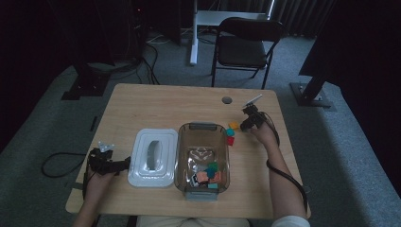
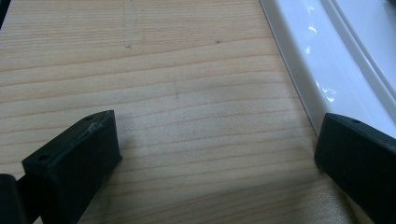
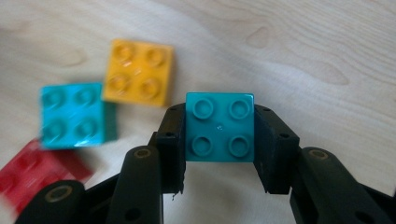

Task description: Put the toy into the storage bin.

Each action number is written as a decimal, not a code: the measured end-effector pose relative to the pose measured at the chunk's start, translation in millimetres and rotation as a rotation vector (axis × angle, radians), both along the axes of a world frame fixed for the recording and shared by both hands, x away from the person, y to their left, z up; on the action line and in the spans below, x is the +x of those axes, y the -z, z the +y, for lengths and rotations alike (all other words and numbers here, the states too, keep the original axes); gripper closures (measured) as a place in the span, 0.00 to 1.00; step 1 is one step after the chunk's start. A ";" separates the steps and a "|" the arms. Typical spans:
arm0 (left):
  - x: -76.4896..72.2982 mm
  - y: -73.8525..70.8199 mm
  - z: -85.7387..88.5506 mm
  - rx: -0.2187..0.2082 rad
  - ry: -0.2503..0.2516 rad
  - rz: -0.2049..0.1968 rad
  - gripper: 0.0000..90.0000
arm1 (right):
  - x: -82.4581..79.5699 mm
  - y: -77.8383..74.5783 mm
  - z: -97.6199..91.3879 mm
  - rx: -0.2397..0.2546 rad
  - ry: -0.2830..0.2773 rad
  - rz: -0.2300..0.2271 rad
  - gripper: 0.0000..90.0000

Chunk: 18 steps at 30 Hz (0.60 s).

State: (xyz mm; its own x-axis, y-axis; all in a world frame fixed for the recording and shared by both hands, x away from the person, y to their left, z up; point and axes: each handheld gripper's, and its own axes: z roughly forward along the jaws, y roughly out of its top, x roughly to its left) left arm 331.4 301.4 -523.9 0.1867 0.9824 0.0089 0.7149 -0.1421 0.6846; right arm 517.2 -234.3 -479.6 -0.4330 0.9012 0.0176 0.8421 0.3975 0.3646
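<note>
My right gripper (image 3: 219, 140) is shut on a teal four-stud brick (image 3: 219, 127), studs toward the camera, held just above the table. Behind it lie a yellow brick (image 3: 139, 72), another teal brick (image 3: 72, 114) and a red brick (image 3: 35, 172). From above, the right gripper (image 1: 248, 120) sits at the table's right side, close to the yellow brick (image 1: 233, 126), the teal brick (image 1: 230, 132) and the red brick (image 1: 231, 140). My left gripper (image 1: 124, 163) rests low at the left, and its jaws (image 2: 217, 149) stand open over bare wood beside the white lid (image 2: 317, 56).
A clear plastic bin (image 1: 182, 156) in the middle of the table holds several coloured bricks. The white lid (image 1: 137, 156) lies flat to its left. A round cable hole (image 1: 227, 100) is near the far edge. A folding chair (image 1: 243, 47) stands beyond the table.
</note>
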 end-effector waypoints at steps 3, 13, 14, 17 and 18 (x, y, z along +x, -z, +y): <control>0.0 0.0 0.0 0.000 0.000 0.000 0.01 | -10.1 -7.3 -0.2 0.011 -0.035 0.009 0.65; 0.0 0.0 0.0 0.000 0.000 0.000 0.01 | -39.8 -21.6 7.7 0.021 -0.146 0.014 0.65; 0.0 0.0 0.0 0.000 0.000 0.000 0.01 | -42.7 -22.9 8.5 0.021 -0.149 0.013 0.65; 0.0 0.0 0.0 0.000 0.000 0.000 0.01 | -52.4 -27.4 10.0 0.028 -0.170 0.000 0.65; 0.0 0.0 0.0 0.000 0.000 0.000 0.01 | -55.6 -28.6 10.6 0.029 -0.172 -0.008 0.65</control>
